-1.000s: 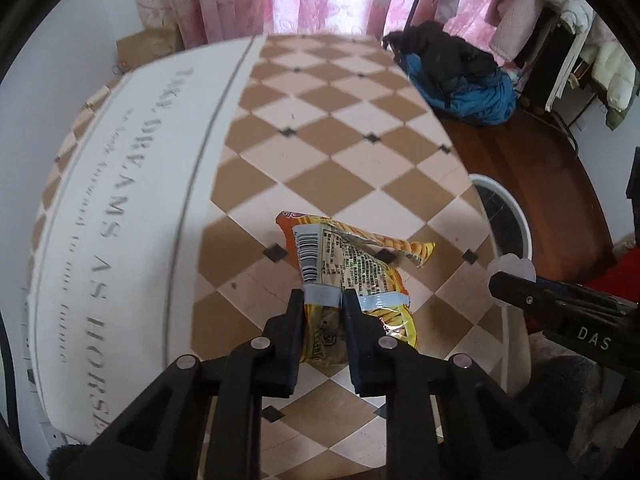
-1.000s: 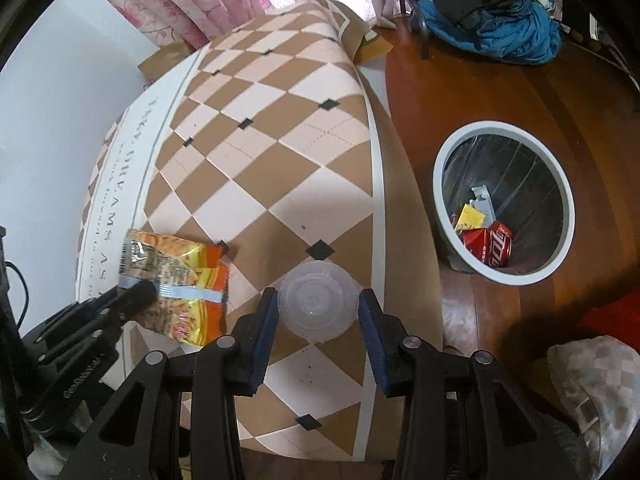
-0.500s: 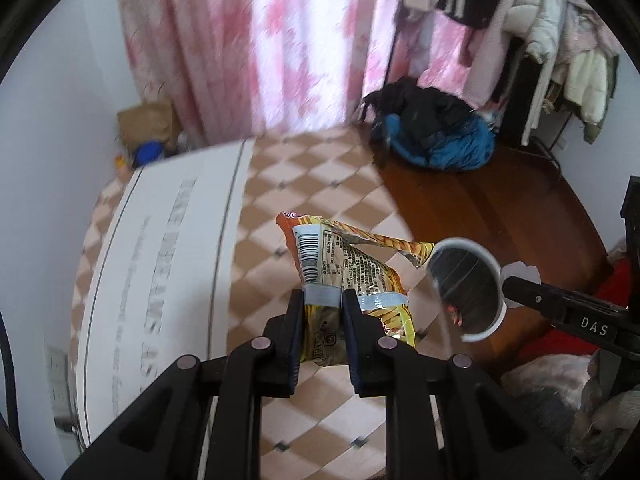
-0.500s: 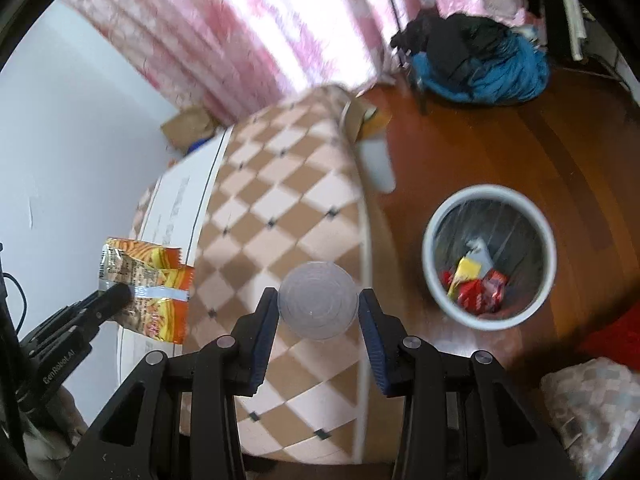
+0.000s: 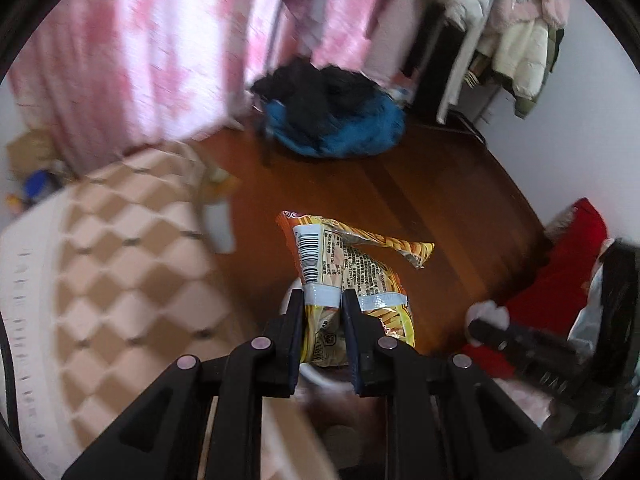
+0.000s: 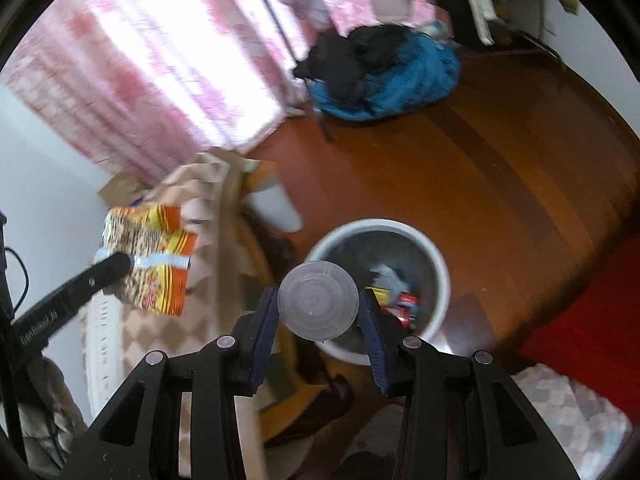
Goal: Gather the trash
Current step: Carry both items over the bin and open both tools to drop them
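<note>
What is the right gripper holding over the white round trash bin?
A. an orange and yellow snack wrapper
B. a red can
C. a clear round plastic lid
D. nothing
C: the right gripper is shut on a clear round plastic lid, right in front of the white round trash bin; the snack wrapper is in the other gripper.

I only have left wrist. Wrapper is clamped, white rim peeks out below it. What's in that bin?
Observer: The right wrist view looks into the trash bin: red and yellow packaging already lies at the bottom.
Operator: What is the right gripper carrying?
Observer: The right gripper grips a clear round plastic lid between its jaws.
Operator: Is it over the bin?
Observer: In that view the lid overlaps the bin's near-left rim.
</note>
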Available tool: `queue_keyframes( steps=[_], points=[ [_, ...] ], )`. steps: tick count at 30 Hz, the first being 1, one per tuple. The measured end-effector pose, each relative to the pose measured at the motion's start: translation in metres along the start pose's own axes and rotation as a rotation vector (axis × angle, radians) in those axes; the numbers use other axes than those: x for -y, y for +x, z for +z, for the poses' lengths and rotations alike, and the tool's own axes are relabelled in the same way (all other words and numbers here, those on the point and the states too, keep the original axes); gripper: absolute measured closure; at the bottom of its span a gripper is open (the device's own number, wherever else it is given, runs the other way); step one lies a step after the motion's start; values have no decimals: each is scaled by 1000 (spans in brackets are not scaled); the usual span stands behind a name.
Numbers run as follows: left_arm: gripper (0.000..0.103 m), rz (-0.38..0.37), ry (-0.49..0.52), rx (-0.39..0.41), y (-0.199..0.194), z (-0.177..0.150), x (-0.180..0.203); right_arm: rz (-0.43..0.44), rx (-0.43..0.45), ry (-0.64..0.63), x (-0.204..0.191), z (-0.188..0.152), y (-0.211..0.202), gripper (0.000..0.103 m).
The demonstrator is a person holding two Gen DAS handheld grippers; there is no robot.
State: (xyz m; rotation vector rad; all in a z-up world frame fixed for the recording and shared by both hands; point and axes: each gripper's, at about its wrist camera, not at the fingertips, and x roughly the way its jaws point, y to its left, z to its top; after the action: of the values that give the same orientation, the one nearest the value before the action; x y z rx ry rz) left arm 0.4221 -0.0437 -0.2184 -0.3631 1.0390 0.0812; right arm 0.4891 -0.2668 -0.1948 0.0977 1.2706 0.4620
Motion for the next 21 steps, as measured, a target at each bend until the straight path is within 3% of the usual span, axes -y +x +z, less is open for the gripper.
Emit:
queue_keyframes(
  steps=[7,12,19,21],
  points=[
    [87,-33,7,-169,110,9,18,-43,-130,93,72,3,80,60],
    [85,-5,19,-267,172,1,21,-57,-219,117,100,-5,144,60],
    [81,0,-14,-332,202,-15,21,-50,-299,162,131,-16,206,60],
    [75,5,-32,-335,200,-17,18,-45,-312,164,134,-17,215,60]
  ],
)
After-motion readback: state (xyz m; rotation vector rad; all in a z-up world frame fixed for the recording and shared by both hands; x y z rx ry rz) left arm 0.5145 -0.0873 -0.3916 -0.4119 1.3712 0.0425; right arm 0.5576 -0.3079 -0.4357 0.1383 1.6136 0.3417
